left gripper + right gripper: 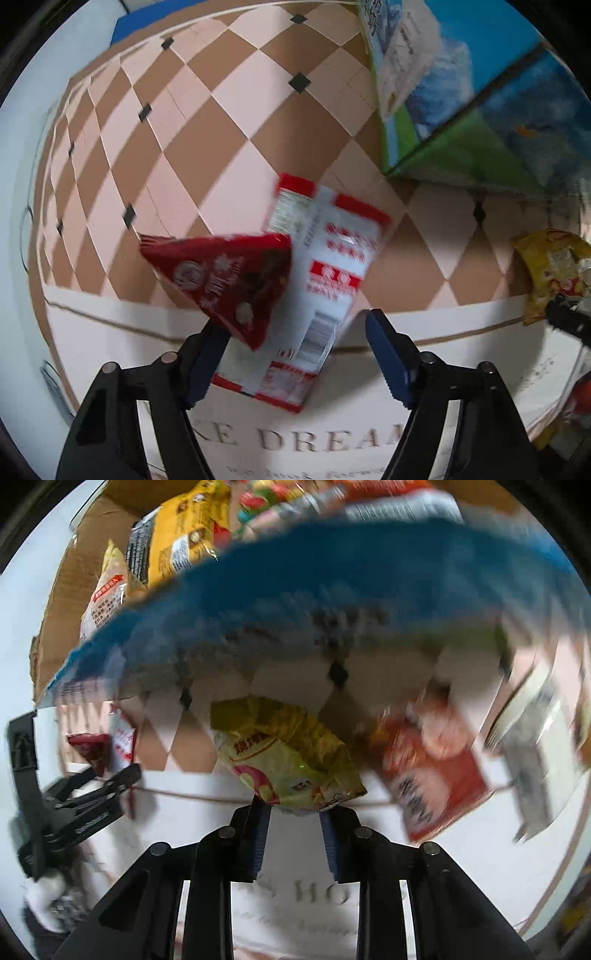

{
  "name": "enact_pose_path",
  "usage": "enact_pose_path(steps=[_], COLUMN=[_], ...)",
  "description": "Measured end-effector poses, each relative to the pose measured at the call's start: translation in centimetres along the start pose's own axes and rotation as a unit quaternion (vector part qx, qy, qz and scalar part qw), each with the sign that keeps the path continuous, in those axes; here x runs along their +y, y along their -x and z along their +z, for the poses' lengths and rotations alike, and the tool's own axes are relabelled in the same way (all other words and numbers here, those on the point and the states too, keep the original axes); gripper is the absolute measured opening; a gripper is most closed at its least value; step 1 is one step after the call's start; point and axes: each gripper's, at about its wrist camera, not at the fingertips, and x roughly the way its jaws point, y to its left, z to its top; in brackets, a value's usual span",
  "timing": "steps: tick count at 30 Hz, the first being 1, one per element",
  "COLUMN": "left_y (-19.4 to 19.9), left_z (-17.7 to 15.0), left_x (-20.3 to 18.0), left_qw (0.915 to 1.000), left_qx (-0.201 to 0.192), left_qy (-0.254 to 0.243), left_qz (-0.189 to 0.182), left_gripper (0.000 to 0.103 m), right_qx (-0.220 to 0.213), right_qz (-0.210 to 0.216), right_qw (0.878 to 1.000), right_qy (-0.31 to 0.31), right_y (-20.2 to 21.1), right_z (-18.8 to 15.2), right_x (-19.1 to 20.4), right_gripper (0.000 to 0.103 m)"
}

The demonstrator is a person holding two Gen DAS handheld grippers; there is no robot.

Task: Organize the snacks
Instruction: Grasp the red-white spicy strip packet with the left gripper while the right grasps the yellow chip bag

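Left gripper (295, 347) spread wide; dark red triangular packet (229, 282) touches its left finger, red-and-white packet (325, 284) lies between fingers on checkered cloth (207, 122). Blue-green box (480, 103) far right. Right gripper (293, 810) pinching yellow snack bag (284, 753) at near edge; blurred red packet (436, 775) just right.

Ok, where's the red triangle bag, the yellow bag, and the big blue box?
Red triangle bag (225, 280): left wrist view, middle of its printed front.
Yellow bag (288, 757): right wrist view, middle of its crinkled front.
Big blue box (476, 107): left wrist view, on its picture side.
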Motion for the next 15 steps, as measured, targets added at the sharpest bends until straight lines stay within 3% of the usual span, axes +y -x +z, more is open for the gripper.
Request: enact_pose_path(steps=[3,4,5,8,12,15], left_y=[0.0,0.0,0.0,0.1,0.6,0.0], left_z=[-0.9,-1.0,-1.1,-1.2,-0.7,0.0], left_x=[-0.9,-1.0,-1.0,-0.6,0.4,0.7], left_qw=[0.9998,0.9997,0.9997,0.9996,0.9988,0.9979], left_qx=[0.010,0.011,0.012,0.009,0.003,0.010], left_qy=[0.006,0.008,0.009,0.021,0.044,0.059], left_qz=[-0.016,-0.021,-0.021,-0.019,-0.020,-0.026], left_gripper=[0.074,0.074,0.074,0.074,0.074,0.074], right_qx=[0.022,0.031,0.036,-0.003,-0.067,-0.073], right_qz=[0.037,0.038,0.031,-0.007,-0.080,-0.110], right_qw=[0.998,0.998,0.998,1.000,0.992,0.984], right_qy=[-0.040,-0.047,-0.048,-0.014,0.078,0.117], right_y=[-0.5,-0.7,-0.8,1.1,3.3,2.5], right_z=[-0.6,-0.7,-0.9,-1.0,-0.7,1.1], right_x=[-1.3,-1.4,-1.6,-1.0,2.1,4.5], right_gripper=[0.029,0.034,0.045,0.067,0.073,0.073])
